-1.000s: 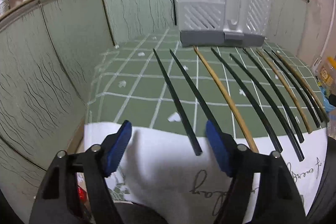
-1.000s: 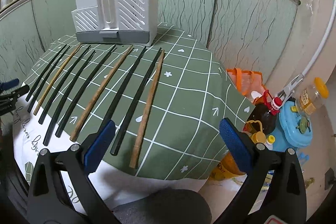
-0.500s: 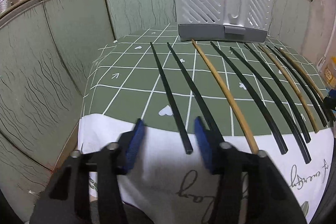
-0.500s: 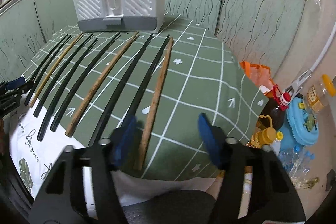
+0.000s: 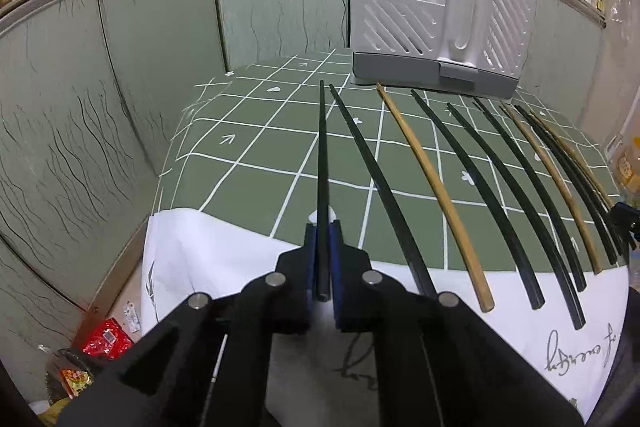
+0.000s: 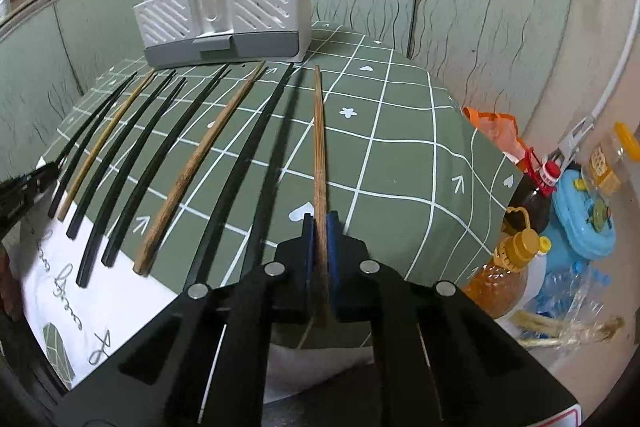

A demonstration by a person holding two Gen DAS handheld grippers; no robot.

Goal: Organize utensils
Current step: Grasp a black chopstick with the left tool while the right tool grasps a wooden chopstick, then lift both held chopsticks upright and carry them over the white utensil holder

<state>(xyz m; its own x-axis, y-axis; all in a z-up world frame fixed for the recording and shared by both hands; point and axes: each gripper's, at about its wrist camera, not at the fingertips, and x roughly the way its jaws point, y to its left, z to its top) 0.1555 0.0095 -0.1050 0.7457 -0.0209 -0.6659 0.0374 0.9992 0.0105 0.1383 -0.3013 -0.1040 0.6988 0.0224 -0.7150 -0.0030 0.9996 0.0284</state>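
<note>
Currently my left gripper [image 5: 322, 259] has its blue pads [image 5: 335, 267] clamped on the near end of a black chopstick [image 5: 322, 163], the leftmost of the row; its shaft runs straight ahead from the jaws toward the far side of the table. My right gripper [image 6: 319, 259] is likewise clamped on a brown wooden chopstick [image 6: 318, 155], the rightmost of the row, pads pressed on both sides near its near end. Between these two lie the other chopsticks [image 5: 448, 195], mostly black with a few wooden ones, side by side on the green grid-patterned tablecloth [image 5: 256, 183], their near ends at or over the edge of a white cloth [image 5: 208, 251] with script printed on it. At the far end of the row stands a grey and white slotted utensil holder [image 5: 436, 39], tips of several chopsticks just short of its base. To the right of the table, on the floor, sit oil bottles [image 6: 508, 267] and a blue container [image 6: 584, 215]. Green wavy-lined panels [image 5: 72, 131] back the table.
</note>
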